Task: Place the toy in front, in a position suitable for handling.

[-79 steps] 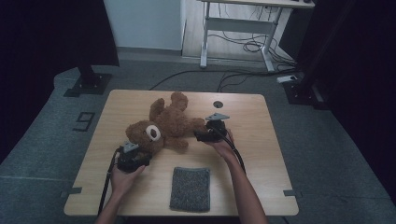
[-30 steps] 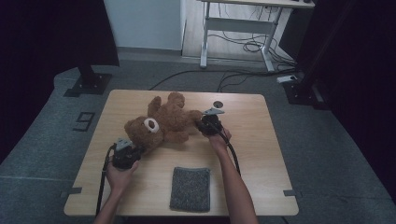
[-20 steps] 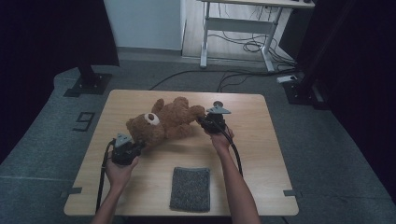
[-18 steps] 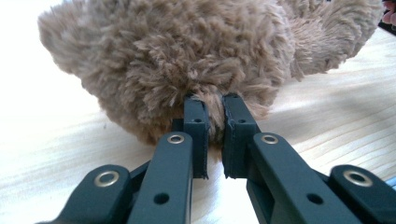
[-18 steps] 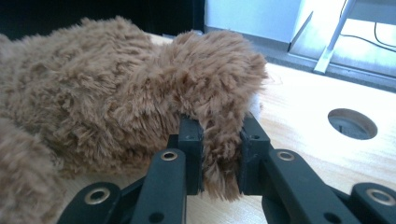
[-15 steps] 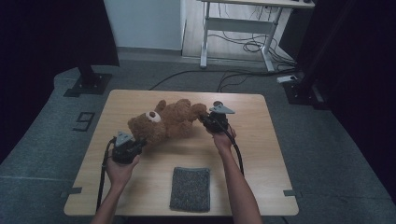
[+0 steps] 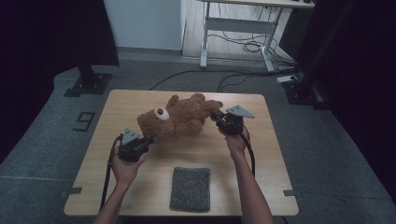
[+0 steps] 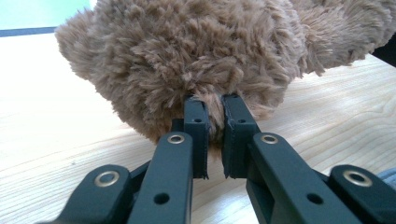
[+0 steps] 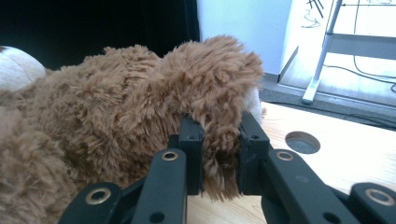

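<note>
A brown teddy bear [image 7: 180,119] hangs on its back just above the wooden table [image 7: 261,154], white muzzle up. My left gripper [image 7: 145,140] is shut on fur at the bear's head end; in the left gripper view the fur [image 8: 187,60] is pinched between the pads [image 8: 198,126]. My right gripper [image 7: 217,117] is shut on a leg at the bear's far right end; in the right gripper view the brown leg [image 9: 210,79] sits between the fingers [image 9: 192,140]. The bear's body [image 9: 84,140] stretches away to the left there.
A grey knitted cloth [image 7: 190,188] lies flat near the table's front edge, between the person's forearms. A round hole [image 9: 302,142] in the tabletop sits behind the right gripper. A desk frame [image 7: 238,28] and cables stand on the floor beyond.
Both grippers have lifted the bear off the table and drawn apart, the right one moving right and away. The bear now hangs stretched between them.
</note>
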Demonstrator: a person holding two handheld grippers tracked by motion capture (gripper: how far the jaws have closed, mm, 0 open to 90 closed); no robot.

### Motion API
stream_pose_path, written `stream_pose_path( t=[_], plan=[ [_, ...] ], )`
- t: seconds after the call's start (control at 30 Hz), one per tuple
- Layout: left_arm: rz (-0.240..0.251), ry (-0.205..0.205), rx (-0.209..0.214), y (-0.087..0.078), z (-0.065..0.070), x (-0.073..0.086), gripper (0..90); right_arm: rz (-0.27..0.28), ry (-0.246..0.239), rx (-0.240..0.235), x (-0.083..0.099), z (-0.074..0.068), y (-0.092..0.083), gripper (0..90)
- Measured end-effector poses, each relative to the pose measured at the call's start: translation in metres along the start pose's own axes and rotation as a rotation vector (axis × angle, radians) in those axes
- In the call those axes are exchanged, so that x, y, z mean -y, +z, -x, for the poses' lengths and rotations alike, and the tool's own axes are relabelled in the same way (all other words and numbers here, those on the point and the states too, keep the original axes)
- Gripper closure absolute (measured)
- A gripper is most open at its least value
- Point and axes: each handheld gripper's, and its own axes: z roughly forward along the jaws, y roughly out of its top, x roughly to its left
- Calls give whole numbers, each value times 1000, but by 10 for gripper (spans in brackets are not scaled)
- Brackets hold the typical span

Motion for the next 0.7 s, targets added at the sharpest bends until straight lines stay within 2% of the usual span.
stream_pose_path(
  t=[0.1, 0.23, 0.27, 0.3, 0.4, 0.7],
  plan=[
    [1, 11, 7, 2, 5, -2, 820, 11, -1, 6, 0, 2, -6, 761],
    [-1, 23, 17, 5, 9, -6, 821, 36, 1, 10, 0, 6, -26, 761],
    [-1, 24, 20, 5, 10, -7, 821, 36, 1, 10, 0, 6, -26, 761],
    [-1, 24, 28, 6, 11, -8, 821, 45, 2, 15, 1, 7, -35, 761],
    [-8, 34, 40, 10, 15, -11, 821, 53, 3, 17, 1, 9, -43, 761],
    [-32, 64, 91, 24, 30, -15, 821, 59, 18, 40, 19, 21, -81, 764]
  ],
)
